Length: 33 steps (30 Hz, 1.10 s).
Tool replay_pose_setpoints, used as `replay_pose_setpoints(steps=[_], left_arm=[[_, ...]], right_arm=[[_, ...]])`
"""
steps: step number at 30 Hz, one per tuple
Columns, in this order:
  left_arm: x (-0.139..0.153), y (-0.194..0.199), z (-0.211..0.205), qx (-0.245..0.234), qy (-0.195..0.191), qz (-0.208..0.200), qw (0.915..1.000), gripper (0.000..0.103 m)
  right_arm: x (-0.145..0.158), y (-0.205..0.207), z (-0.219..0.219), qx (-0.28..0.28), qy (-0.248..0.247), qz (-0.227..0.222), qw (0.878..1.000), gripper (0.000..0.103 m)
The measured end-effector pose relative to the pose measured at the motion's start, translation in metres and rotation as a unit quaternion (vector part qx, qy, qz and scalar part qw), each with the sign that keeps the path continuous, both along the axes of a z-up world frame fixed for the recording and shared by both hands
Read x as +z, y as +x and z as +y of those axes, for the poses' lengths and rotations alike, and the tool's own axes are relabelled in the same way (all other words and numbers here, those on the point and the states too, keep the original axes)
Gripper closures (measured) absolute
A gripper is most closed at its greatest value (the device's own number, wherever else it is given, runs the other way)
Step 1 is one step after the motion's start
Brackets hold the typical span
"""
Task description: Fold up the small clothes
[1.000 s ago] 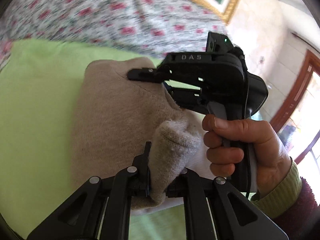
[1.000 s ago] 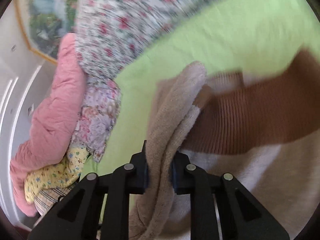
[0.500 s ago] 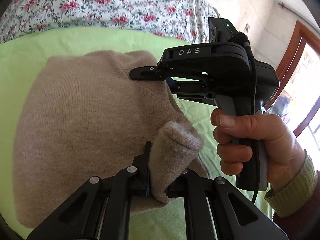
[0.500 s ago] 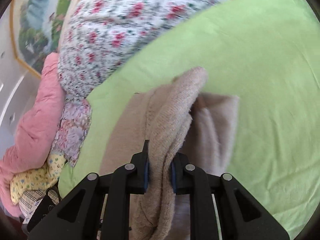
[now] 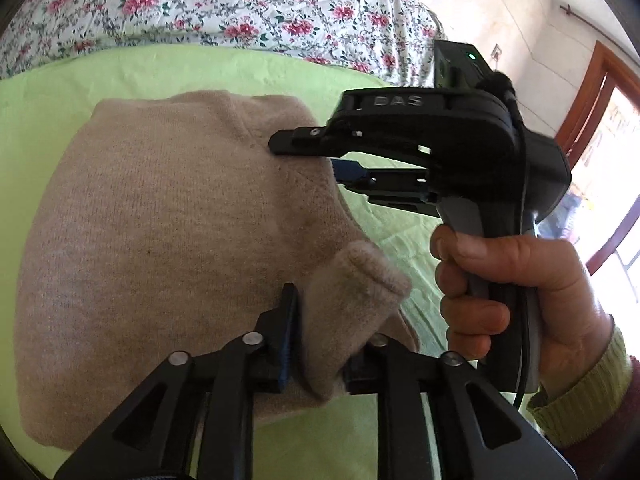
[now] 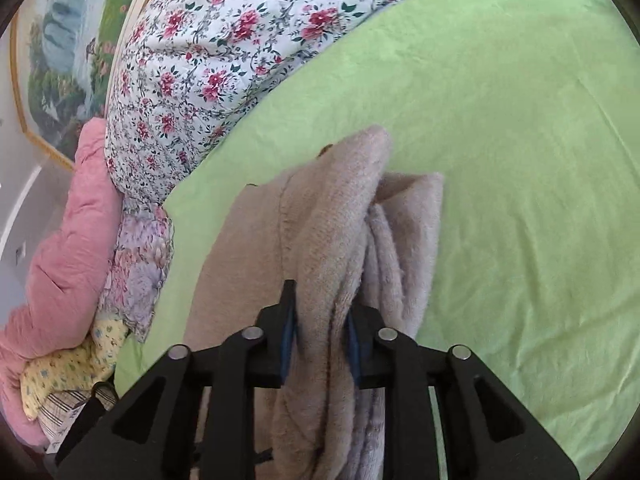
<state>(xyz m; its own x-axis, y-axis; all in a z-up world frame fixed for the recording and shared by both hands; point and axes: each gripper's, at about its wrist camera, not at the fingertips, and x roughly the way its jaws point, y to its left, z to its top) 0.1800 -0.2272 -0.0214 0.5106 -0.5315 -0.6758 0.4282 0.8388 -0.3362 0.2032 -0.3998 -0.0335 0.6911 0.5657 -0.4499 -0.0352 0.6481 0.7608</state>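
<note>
So there's a bed with a lime green sheet (image 5: pixel 168 72), floral quilt (image 5: pixel 224 4) bunched behind it. The beige sweater (image 5: pixel 160 240) lies folded flat on the sheet. Left tongs (image 5: pixel 320 344) have just been opening, with a fold of the knit between them; it looks loose now. Right tongs (image 6: pixel 320 332) have just been loosening too, sweater edge between the pads.

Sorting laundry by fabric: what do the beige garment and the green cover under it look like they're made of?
Beige garment: a soft knit, likely wool or a wool blend; fine knit rows and a fuzzy, matte nap show, fluffier on the folded layers. Green cover: a thin woven sheet, probably cotton or similar; smooth, matte, with fine creases.
</note>
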Motion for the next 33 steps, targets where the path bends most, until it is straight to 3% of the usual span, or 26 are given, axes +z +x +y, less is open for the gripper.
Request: replay_pose_setpoints(steps=[2, 6, 8, 10, 15, 19, 25, 33], left_arm=[[0.002, -0.006, 0.009, -0.006, -0.013, 0.015, 0.9998, 0.08], [0.014, -0.03, 0.033, -0.034, -0.018, 0.013, 0.9992, 0.07], [0.023, -0.043, 0.051, -0.039, -0.02, 0.003, 0.9991, 0.065], [0.031, -0.048, 0.067, -0.034, -0.021, -0.004, 0.9992, 0.056], [0.042, -0.041, 0.11, -0.003, -0.028, -0.003, 0.9996, 0.039], [0.042, -0.02, 0.146, 0.037, -0.046, 0.019, 0.9981, 0.032], [0.03, 0.024, 0.175, 0.052, -0.106, 0.082, 0.9896, 0.031], [0.006, 0.071, 0.173, 0.053, -0.141, 0.135, 0.9794, 0.03]], right_arm=[[0.001, -0.01, 0.001, -0.002, -0.001, -0.004, 1.0, 0.063], [0.005, -0.031, -0.001, -0.019, -0.008, -0.008, 1.0, 0.055], [0.007, -0.04, -0.003, -0.031, -0.018, -0.009, 0.999, 0.037], [0.008, -0.045, -0.003, -0.037, -0.026, -0.011, 0.999, 0.032], [0.003, -0.048, -0.004, -0.04, -0.017, 0.0, 0.999, 0.032], [0.002, -0.048, -0.001, -0.034, -0.013, 0.004, 0.999, 0.029], [0.002, -0.046, 0.002, -0.03, -0.014, 0.008, 0.999, 0.025], [-0.007, -0.035, 0.003, -0.026, -0.011, 0.021, 0.999, 0.024]])
